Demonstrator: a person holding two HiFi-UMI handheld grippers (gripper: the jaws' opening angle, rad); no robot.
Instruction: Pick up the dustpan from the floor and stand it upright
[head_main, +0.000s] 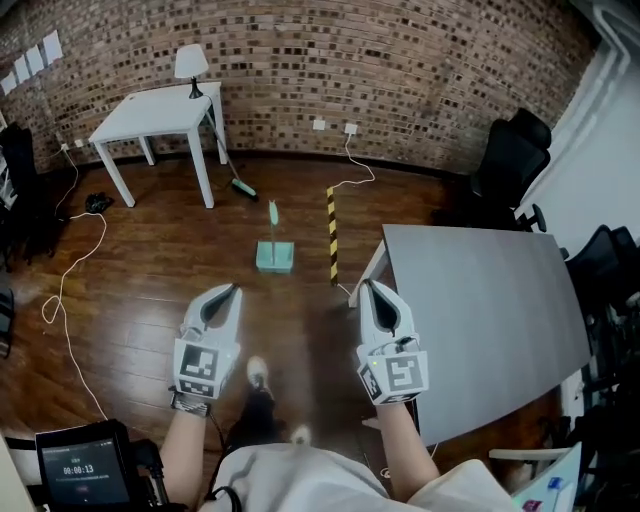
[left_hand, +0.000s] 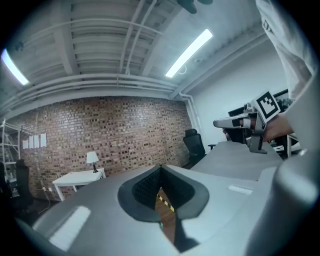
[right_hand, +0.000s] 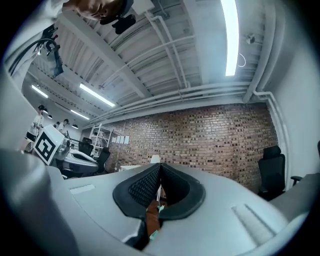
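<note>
A teal dustpan (head_main: 274, 256) lies flat on the wooden floor ahead of me, its long handle (head_main: 272, 212) pointing away toward the brick wall. A sliver of the dustpan (right_hand: 158, 206) shows through the gap in the right gripper view. My left gripper (head_main: 236, 290) is held level above the floor, short of the pan and to its left, jaws shut and empty. My right gripper (head_main: 366, 287) hangs level on the other side, by the grey table's corner, also shut with nothing in it. In the left gripper view the right gripper (left_hand: 235, 122) appears at the far right.
A grey table (head_main: 480, 310) stands at my right. A yellow-black striped strip (head_main: 332, 235) lies on the floor beside the dustpan. A broom (head_main: 232, 170) leans at a white table (head_main: 160, 115) bearing a lamp (head_main: 191, 66). Black chairs (head_main: 510, 160) stand at right, cables (head_main: 70, 270) run at left.
</note>
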